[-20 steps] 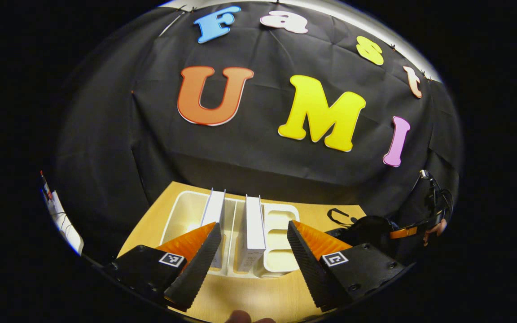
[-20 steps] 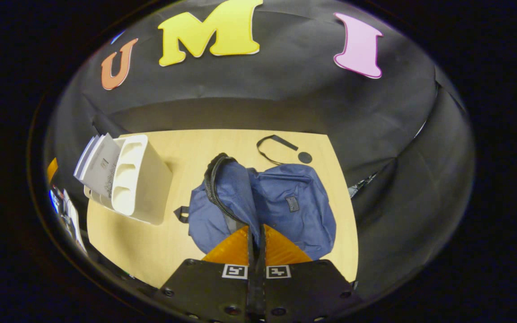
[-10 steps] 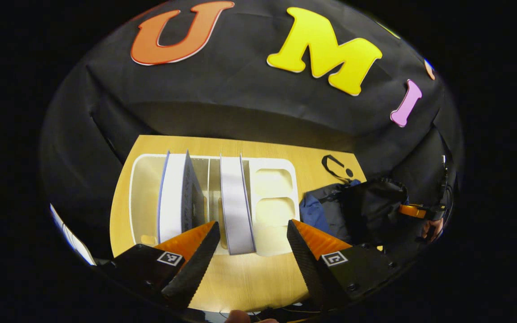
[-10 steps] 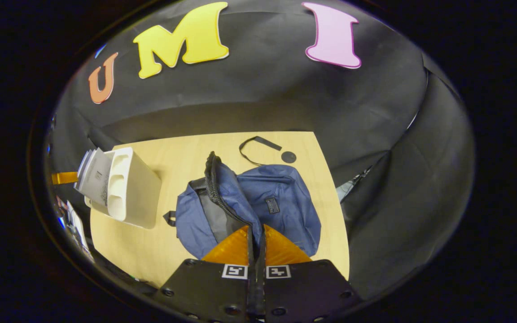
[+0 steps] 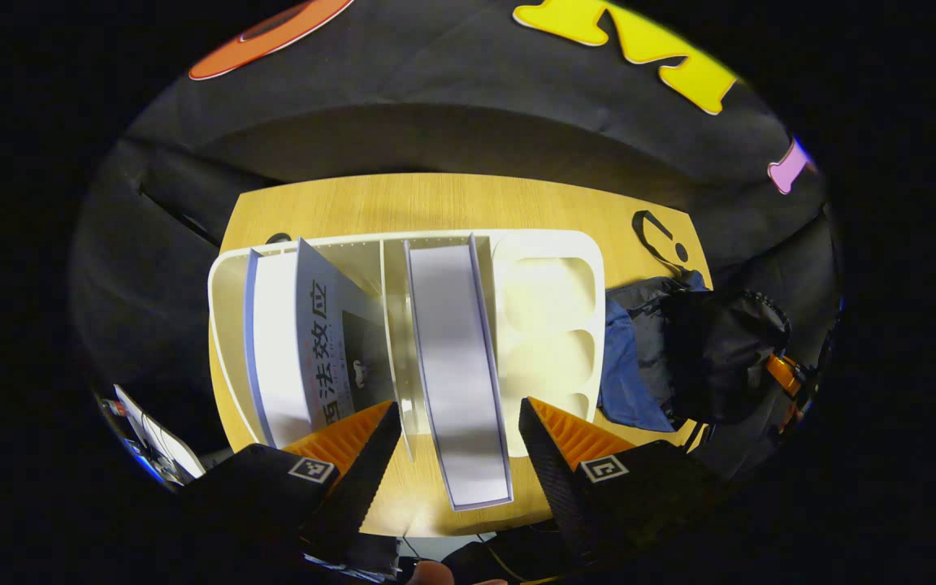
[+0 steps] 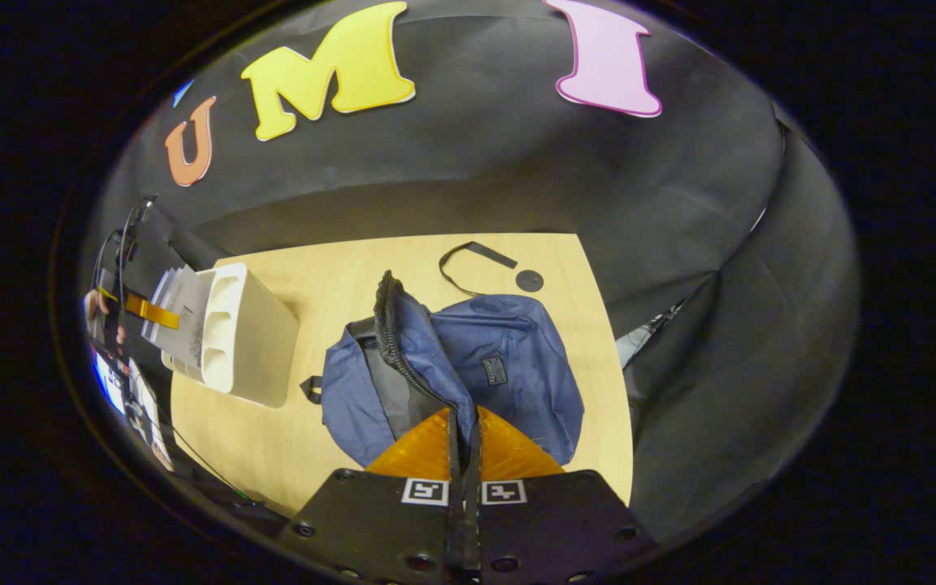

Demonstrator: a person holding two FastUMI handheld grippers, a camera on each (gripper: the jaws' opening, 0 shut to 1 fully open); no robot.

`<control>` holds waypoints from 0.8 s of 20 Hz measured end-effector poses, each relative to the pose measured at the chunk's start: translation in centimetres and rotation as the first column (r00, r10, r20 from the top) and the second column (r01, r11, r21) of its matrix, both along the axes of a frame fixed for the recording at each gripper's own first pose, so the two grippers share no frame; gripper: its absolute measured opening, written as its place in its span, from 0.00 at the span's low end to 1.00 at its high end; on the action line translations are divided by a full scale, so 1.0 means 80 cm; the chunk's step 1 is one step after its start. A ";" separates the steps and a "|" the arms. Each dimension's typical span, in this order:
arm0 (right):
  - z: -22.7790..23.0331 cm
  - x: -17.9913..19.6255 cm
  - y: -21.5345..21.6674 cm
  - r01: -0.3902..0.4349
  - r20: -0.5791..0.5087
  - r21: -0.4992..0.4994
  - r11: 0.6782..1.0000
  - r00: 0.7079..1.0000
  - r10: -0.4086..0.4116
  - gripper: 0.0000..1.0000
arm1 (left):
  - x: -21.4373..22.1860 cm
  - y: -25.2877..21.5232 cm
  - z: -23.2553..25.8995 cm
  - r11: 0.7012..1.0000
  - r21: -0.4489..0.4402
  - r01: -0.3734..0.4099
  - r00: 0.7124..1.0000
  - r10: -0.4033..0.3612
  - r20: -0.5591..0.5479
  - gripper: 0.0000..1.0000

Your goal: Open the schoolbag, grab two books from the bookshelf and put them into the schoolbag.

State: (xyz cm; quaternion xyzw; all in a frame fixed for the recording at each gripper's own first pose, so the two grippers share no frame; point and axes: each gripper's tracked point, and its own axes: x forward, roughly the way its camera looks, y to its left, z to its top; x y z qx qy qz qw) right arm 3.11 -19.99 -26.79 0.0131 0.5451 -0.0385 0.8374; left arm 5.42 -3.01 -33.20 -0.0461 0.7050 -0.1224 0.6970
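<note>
A wooden table (image 6: pixel 565 390) filled the booth floor. On it lay a blue schoolbag (image 6: pixel 468 366), slumped on its side with the zip undone and the flap lifted, so the mouth gaped toward the bookshelf. The bookshelf (image 5: pixel 549 325), a cream plastic rack with upright dividers, stood just beside the bag, to its left in the right gripper view. Two books stood in the rack, in separate slots: a book with a printed cover (image 5: pixel 305 341) leaning in the leftmost slot, and a plain pale book (image 5: pixel 456 366) in the middle slot.

The left gripper (image 5: pixel 456 414) hovered above the rack, pointing steeply down. Its jaws were spread wide and held nothing. The plain pale book sat directly between and beyond the fingers, its long top edge running straight away from the camera, in line with the gap. This gripper was much the nearer to the books, and a straight descent looked enough to straddle that book.

The right gripper (image 6: pixel 464 422) was poised low over the bag's near edge. Its jaws were pressed together on the raised flap of the schoolbag, holding the mouth open.
</note>
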 end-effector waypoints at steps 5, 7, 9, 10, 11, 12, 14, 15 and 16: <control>-0.005 0.001 0.000 -0.009 -0.004 0.021 1.000 1.000 0.009 0.00 | 0.005 0.009 -0.013 0.999 0.051 0.007 1.000 -0.005 -0.026 0.92; -0.007 0.001 0.001 -0.010 -0.006 0.033 0.999 1.000 0.010 0.00 | 0.006 0.009 -0.014 0.997 0.074 0.014 0.999 -0.011 -0.036 0.84; -0.009 0.000 0.001 -0.011 -0.005 0.039 0.999 1.000 0.011 0.00 | 0.008 0.005 -0.016 0.996 0.085 0.023 0.999 -0.019 -0.047 0.71; -0.009 -0.001 0.000 -0.013 -0.006 0.042 0.999 1.000 0.013 0.00 | 0.006 0.002 -0.018 0.996 0.091 0.024 0.998 -0.019 -0.056 0.70; -0.009 -0.002 0.000 -0.014 -0.005 0.044 0.999 1.000 0.014 0.00 | 0.005 0.000 -0.019 0.995 0.098 0.027 0.998 -0.020 -0.064 0.61; -0.010 -0.002 -0.001 -0.016 -0.005 0.045 0.999 1.000 0.016 0.00 | 0.005 0.001 -0.020 0.993 0.111 0.032 0.997 -0.024 -0.074 0.56; -0.009 -0.003 -0.001 -0.017 -0.004 0.051 0.999 1.000 0.017 0.00 | 0.004 0.005 -0.023 0.989 0.138 0.061 0.995 -0.049 -0.084 0.49; -0.010 -0.003 0.000 -0.019 -0.003 0.055 0.998 1.000 0.020 0.00 | 0.002 0.007 -0.025 0.987 0.147 0.066 0.995 -0.053 -0.090 0.48; -0.012 -0.003 0.002 -0.022 -0.002 0.058 0.998 1.000 0.022 0.00 | -0.002 0.007 -0.023 0.985 0.157 0.068 0.994 -0.053 -0.097 0.53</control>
